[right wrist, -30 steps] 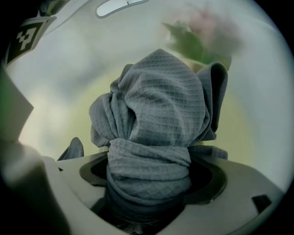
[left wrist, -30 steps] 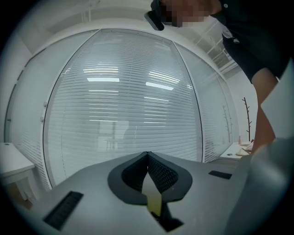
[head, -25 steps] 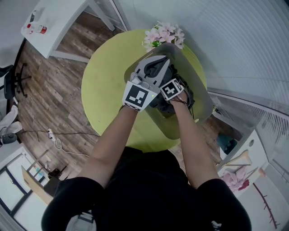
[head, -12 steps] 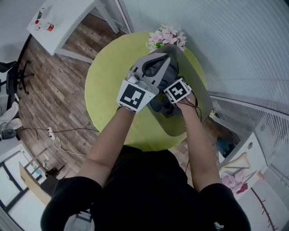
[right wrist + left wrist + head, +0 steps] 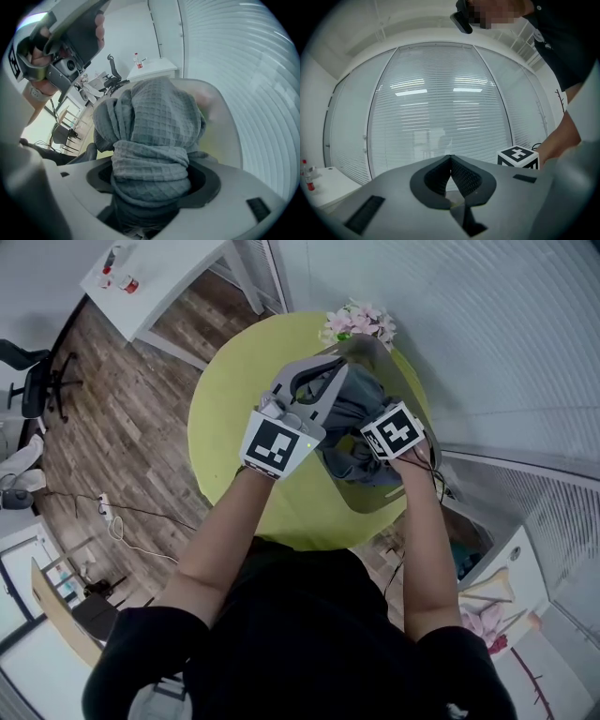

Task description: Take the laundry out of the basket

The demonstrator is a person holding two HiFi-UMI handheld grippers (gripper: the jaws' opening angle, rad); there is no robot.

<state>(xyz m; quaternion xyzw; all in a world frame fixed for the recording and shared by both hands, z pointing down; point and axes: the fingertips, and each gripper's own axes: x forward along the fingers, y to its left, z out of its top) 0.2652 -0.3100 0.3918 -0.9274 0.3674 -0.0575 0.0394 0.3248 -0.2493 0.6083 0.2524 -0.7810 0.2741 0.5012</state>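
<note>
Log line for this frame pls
phase: towel grasp | right gripper: shut on towel | left gripper: shut, empty | basket: on table

Bright, even daylight filters through the blinds (image 5: 440,122), where 2 strip-light reflections (image 5: 411,92) glare. Both gripper views bulge and go dark at the corners. The grey cloth (image 5: 154,126) is sharp; shadows are soft.

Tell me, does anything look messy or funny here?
Nothing is spilled or broken. The only untidy thing is the gray towel, scrunched into a lump between the jaws of the right gripper over the basket. The left gripper is shut with nothing in it, pointing at the blinds.
</note>
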